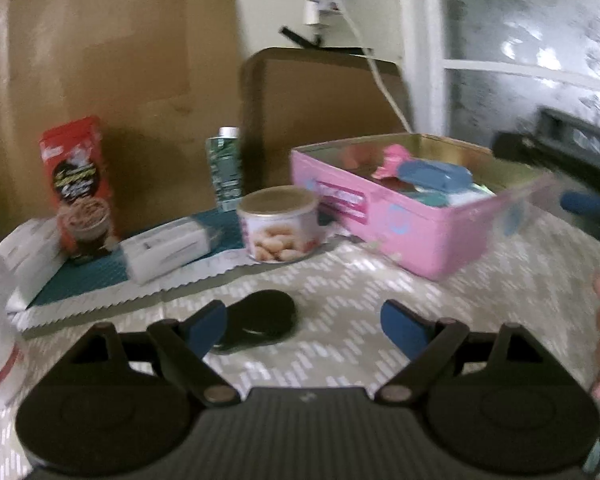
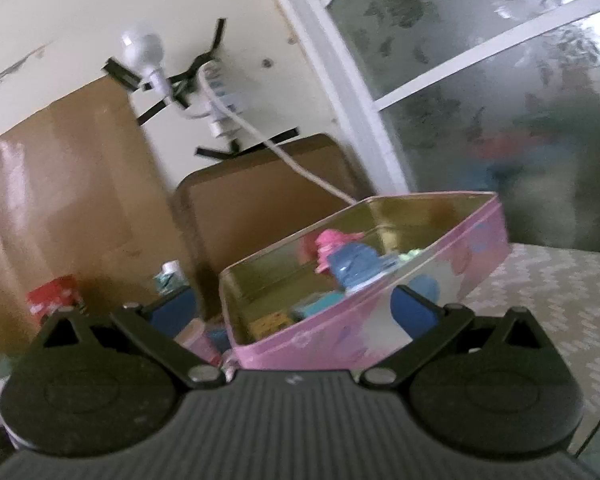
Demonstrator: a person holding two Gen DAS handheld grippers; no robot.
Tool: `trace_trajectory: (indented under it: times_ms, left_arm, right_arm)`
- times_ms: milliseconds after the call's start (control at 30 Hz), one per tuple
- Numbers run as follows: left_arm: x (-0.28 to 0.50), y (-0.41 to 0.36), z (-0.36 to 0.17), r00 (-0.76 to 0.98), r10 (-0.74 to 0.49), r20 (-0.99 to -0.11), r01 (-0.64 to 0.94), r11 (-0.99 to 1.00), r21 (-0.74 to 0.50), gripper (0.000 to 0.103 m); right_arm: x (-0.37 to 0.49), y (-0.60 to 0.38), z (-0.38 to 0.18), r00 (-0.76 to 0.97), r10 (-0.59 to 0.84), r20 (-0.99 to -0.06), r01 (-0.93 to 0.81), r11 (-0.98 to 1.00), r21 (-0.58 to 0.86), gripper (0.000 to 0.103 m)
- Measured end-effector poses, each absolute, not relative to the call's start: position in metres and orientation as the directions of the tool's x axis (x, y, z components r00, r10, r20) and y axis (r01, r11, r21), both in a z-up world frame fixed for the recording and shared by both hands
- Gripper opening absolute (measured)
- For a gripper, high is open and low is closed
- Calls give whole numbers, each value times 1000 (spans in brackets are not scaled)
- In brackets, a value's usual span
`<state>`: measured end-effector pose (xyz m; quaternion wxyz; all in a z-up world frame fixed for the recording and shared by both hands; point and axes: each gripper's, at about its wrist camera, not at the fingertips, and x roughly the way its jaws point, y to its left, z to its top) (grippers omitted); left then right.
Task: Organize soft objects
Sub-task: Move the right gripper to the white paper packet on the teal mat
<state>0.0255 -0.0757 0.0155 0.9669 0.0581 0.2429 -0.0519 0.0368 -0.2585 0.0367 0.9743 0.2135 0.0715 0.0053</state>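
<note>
A pink tin box [image 1: 432,236] stands on the patterned tablecloth, holding pink, blue and teal soft objects [image 1: 424,176]. A flat black object [image 1: 260,320] lies on the cloth just past my left gripper [image 1: 304,324], which is open and empty. My right gripper [image 2: 296,308] is open and empty, close against the near side of the pink tin box [image 2: 380,312]; its soft objects [image 2: 348,264] show inside. The right gripper also shows blurred at the right edge of the left wrist view [image 1: 580,184].
A round cookie tin [image 1: 280,224], a green carton [image 1: 226,168], a red carton [image 1: 78,188] and white packets [image 1: 168,248] sit on a teal mat at the left. Cardboard sheets [image 1: 100,60] lean on the wall behind. A window [image 2: 500,100] is at the right.
</note>
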Motion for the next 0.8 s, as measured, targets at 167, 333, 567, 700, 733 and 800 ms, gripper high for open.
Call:
trace_trajectory:
  times_ms: [167,333,567,700,733,800]
  left_arm:
    - [28,-68,12,868,-92,-489,134,990,51,88]
    - [26,-40,11,875,-60,-480,76,997,14,88]
    - [19,21,0,867,126,-482,-143,990,1,90]
    - [4,64,-1,870,194,-453,-292,943,-158,99]
    - [0,72,-1,871,212,-443,-325,925,-196,100]
    - [-2,85,-2,867,224,-445,-364,896,-257,100]
  right_arm:
    - [43,-256,37,982,50,-182,26,919,392,103]
    - [45,-244,37,974,111,-198,-37,938,345,103]
    - [41,-206,37,939,270,-211,-224,950,220,103]
    - [42,-173,40,881,410,-236,-389,912,132,99]
    - [45,-164,42,858,449,-250,-435,894,112,96]
    - [54,-146,47,818,507,-270,-507,859,78,89]
